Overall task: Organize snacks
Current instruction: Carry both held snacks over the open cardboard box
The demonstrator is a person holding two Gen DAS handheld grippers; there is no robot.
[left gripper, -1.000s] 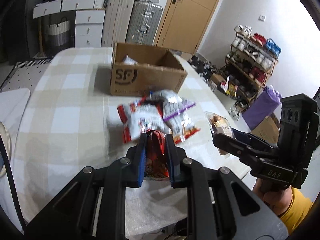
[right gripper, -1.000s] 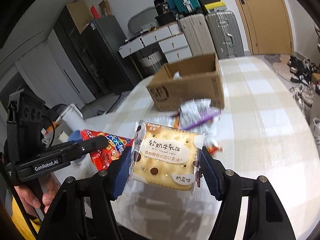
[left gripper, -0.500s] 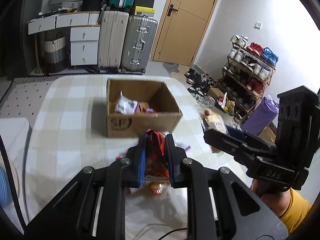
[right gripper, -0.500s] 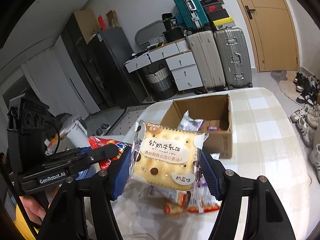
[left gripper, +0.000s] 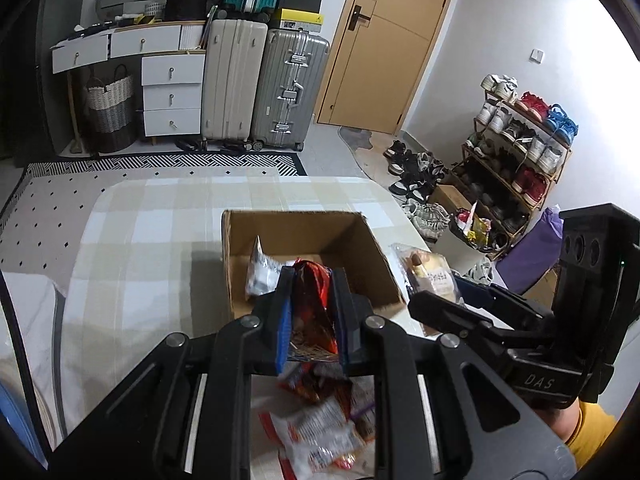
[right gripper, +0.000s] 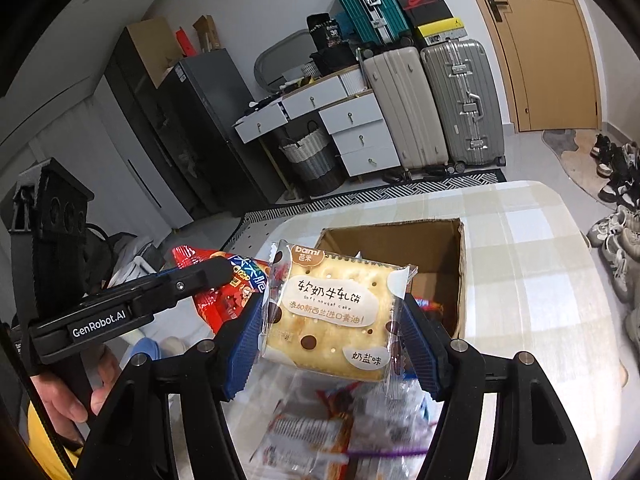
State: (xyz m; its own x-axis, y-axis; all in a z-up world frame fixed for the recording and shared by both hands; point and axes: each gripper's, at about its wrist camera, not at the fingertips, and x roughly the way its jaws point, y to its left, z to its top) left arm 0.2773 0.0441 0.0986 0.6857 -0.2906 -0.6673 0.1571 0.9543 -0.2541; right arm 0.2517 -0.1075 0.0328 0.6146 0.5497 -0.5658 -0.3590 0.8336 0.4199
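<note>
My left gripper (left gripper: pixel 311 280) is shut on a red snack bag (left gripper: pixel 314 312), held above the near edge of the open cardboard box (left gripper: pixel 304 222). A silver packet (left gripper: pixel 262 270) lies inside the box. My right gripper (right gripper: pixel 334 304) is shut on a clear-wrapped nougat cracker pack (right gripper: pixel 332 314), raised in front of the same box (right gripper: pixel 400 236). In the right wrist view the left gripper (right gripper: pixel 224 270) with its red bag (right gripper: pixel 224 292) is at the left. In the left wrist view the right gripper (left gripper: pixel 436 300) with the cracker pack (left gripper: pixel 432 276) is to the right of the box.
Several loose snack packets (left gripper: pixel 320 436) lie on the checked tablecloth (left gripper: pixel 152 240) below both grippers. Behind the table stand suitcases (left gripper: pixel 264 84), white drawers (left gripper: pixel 172 92) and a door (left gripper: pixel 380 40). A shoe rack (left gripper: pixel 516 160) is at the right. A hand (right gripper: pixel 80 392) holds the left gripper.
Both grippers rose and moved forward from the pile of packets toward the box, each keeping its snack. The box now lies close under them and its inside shows.
</note>
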